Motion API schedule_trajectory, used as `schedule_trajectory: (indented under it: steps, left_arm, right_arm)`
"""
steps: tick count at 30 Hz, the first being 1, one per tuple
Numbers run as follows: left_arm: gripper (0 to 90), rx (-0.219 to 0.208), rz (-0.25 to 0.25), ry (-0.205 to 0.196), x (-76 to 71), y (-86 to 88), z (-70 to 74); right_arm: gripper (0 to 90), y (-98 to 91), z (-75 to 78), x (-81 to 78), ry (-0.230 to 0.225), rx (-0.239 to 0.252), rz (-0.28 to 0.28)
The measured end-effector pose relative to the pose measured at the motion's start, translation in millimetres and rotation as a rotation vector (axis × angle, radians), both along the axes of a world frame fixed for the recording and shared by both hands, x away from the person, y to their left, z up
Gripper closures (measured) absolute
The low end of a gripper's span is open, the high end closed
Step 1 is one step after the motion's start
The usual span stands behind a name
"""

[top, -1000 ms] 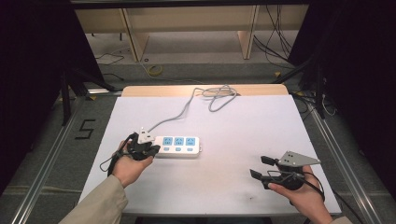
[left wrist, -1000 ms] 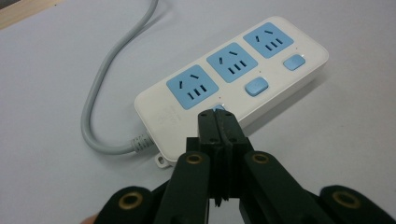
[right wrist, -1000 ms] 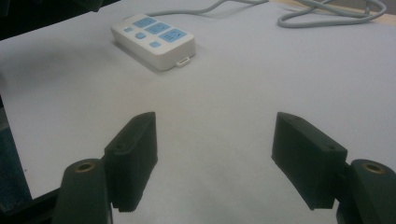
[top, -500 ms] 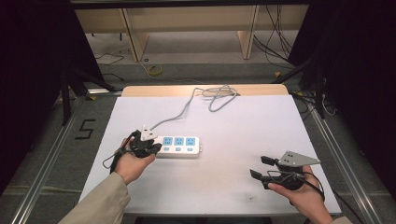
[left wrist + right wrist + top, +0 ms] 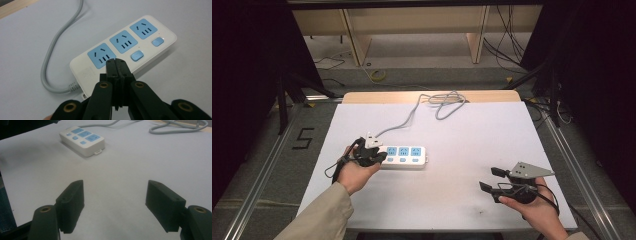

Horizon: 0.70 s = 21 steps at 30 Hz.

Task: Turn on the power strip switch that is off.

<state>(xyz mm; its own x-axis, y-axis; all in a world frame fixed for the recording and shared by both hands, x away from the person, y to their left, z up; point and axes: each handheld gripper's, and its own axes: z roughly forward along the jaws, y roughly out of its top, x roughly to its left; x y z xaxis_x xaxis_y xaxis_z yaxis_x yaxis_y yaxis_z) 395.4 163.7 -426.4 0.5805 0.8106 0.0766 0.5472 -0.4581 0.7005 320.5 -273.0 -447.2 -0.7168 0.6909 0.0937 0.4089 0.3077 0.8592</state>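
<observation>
A white power strip (image 5: pixel 404 156) with three blue sockets and blue buttons lies left of the table's centre. It is also in the left gripper view (image 5: pixel 147 47) and far off in the right gripper view (image 5: pixel 82 138). My left gripper (image 5: pixel 382 156) is shut with nothing between its jaws. Its tips (image 5: pixel 116 62) sit over the strip's cable end, beside the nearest socket. Whether they touch the strip I cannot tell. My right gripper (image 5: pixel 488 178) rests open at the front right, well away from the strip, its jaws (image 5: pixel 115 192) wide apart over bare table.
The strip's grey cable (image 5: pixel 412 117) runs back to a loose coil (image 5: pixel 447 102) at the table's far edge. The white tabletop (image 5: pixel 472 140) ends at a wooden strip at the back. Metal rails line both sides.
My left gripper has edged slightly to the right, onto the strip's cable end. The right gripper has stayed in place.
</observation>
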Motion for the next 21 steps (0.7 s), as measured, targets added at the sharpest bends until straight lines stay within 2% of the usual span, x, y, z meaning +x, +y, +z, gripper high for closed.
schedule_trajectory:
  steps: [21]
  left_arm:
    - [89.9, 0.008, -0.016, 0.016, 10.8, -13.1, -0.3]
  right_arm:
    - [31.4, 0.2, -0.2, 0.1, 0.0, 0.002, 0.0]
